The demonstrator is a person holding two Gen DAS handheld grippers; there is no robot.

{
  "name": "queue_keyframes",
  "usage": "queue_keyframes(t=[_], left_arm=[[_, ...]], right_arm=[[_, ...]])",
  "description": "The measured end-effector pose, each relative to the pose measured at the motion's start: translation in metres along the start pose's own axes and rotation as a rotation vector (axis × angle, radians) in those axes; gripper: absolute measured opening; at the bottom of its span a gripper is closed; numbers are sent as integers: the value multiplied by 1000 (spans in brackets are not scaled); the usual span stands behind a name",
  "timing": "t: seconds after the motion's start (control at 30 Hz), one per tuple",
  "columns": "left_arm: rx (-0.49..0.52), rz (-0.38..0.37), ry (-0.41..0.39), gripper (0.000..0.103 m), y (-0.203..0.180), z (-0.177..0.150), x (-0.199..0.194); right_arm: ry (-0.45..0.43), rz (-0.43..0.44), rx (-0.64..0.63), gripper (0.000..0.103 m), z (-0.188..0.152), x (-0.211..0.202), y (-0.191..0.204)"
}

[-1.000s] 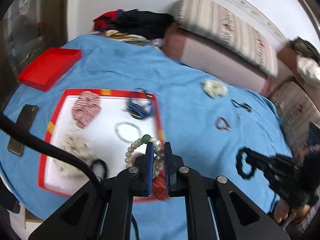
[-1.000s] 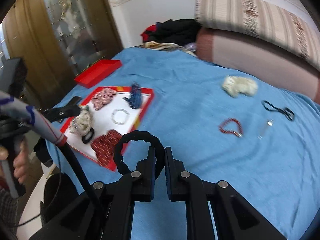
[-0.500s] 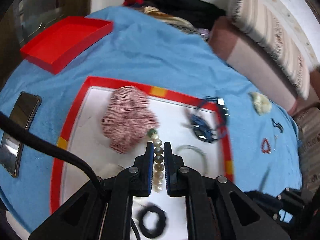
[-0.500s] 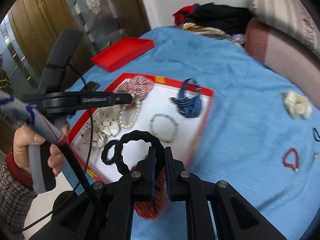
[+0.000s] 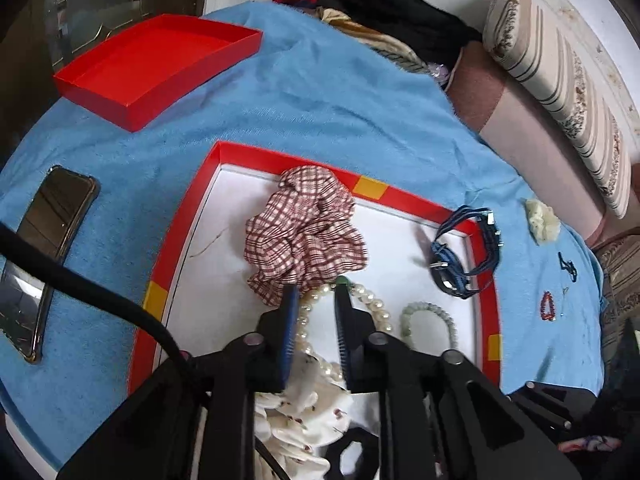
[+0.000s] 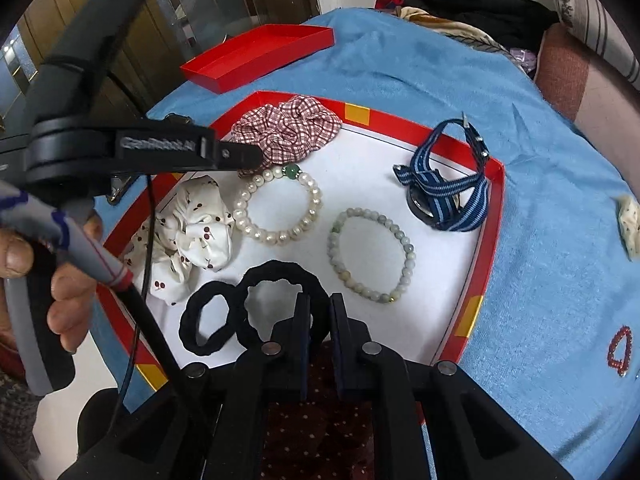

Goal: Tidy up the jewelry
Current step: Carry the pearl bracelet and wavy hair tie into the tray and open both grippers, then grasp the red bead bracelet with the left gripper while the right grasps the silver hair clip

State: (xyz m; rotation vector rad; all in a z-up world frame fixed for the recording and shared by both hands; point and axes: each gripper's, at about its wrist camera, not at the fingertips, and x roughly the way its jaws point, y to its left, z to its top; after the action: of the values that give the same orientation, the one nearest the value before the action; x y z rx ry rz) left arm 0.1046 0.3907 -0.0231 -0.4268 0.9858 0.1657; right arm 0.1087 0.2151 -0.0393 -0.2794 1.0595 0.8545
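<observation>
A red-rimmed white tray [image 6: 490, 216] lies on the blue cloth; it also shows in the left wrist view [image 5: 188, 216]. A pearl bracelet [image 6: 280, 204] lies flat in it. My left gripper [image 5: 316, 296] is open right over the bracelet [image 5: 372, 306]; its tip shows in the right wrist view [image 6: 250, 158]. My right gripper [image 6: 319, 304] is shut on a black hair tie [image 6: 276, 276] held low over the tray, beside another black hair tie [image 6: 200, 320]. A red bead bracelet [image 6: 620, 350] lies on the cloth outside the tray.
In the tray: a plaid scrunchie [image 6: 288, 128], a white cherry scrunchie [image 6: 192, 236], a pale green bead bracelet [image 6: 372, 256], a blue striped strap [image 6: 444, 188]. A red box lid [image 5: 152, 64] and a phone [image 5: 44, 252] lie left. A white scrunchie [image 5: 542, 222] lies near the sofa.
My left gripper came down into the tray and opened, letting go of the pearl bracelet, which now lies flat. My right gripper carried the black hair tie lower over the tray.
</observation>
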Motion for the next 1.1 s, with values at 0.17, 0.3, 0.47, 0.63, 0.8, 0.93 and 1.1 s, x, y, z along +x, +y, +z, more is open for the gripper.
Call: queue_keyframes(t=[0.17,0.3,0.47,0.63,0.8,0.93,1.1], left_arm=[[23,10,-34,33,-14,-4,-21],[58,69,-74,38,-34,-13,-43],[100,72,-98,39,-63,-23,-67],[163,29,-92,41,-115,-37,-77],[270,-24,-53,45,-190,-55,-59],[346,-87,12,45,-247,-72,-24],[379,-137,90,45,-308,-80,38]], right_arm=[[-42,14,48,22,-4,-26,-14],[-89,13,111,23,-22,-59,-37],[-104,-67,216,27,-79,-103,-99],[-94,-177,378,27,-150,-141,-176],[-116,-252,533,27,-202,-177,-240],[-146,-280,613,27,-220,-194,-276],[-176,-277,654,27,-206,-187,-310]])
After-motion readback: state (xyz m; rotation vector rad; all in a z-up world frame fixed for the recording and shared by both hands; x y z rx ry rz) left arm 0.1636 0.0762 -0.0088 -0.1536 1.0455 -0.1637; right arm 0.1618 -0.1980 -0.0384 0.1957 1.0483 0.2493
